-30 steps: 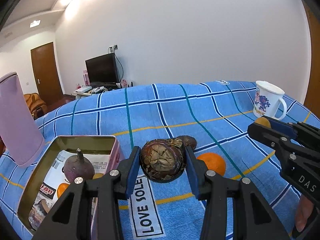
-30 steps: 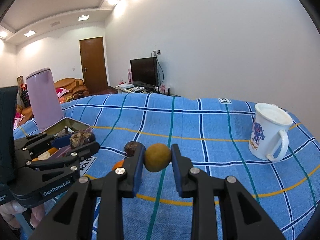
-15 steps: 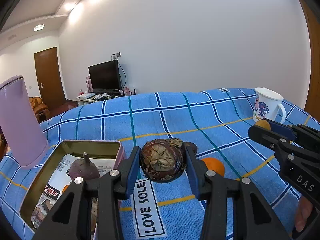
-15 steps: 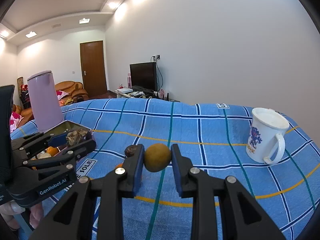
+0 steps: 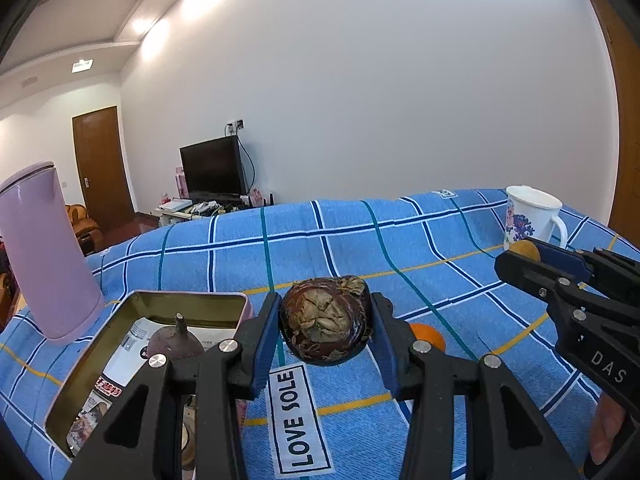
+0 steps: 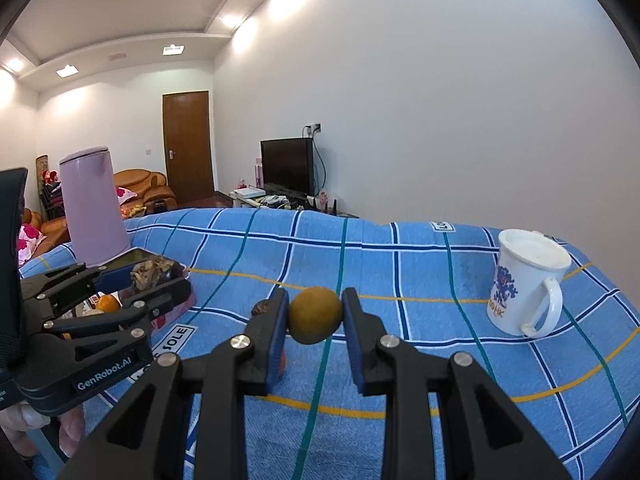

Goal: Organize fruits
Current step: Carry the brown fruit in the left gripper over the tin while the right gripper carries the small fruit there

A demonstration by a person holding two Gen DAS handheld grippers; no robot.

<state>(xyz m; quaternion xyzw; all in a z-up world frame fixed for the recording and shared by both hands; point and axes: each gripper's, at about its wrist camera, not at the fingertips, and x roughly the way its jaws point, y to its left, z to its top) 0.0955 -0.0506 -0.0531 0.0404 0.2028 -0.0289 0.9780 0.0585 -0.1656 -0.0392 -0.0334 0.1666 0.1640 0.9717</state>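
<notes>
My left gripper is shut on a dark brown mangosteen and holds it above the cloth, just right of the pink tin box. The tin holds a purple mangosteen and other fruit. An orange lies on the cloth behind the right finger. My right gripper is shut on a yellow-brown round fruit and holds it above the cloth. It shows in the left wrist view at the far right. A dark fruit and the orange peek out beside its left finger.
A tall pink jug stands behind the tin at the left. A white mug with a blue print stands at the right. A blue checked cloth with a "LOVE SOLE" label covers the table.
Both grippers have risen with their fruits still held. The tin and the orange sit lower and farther in the views than before.
</notes>
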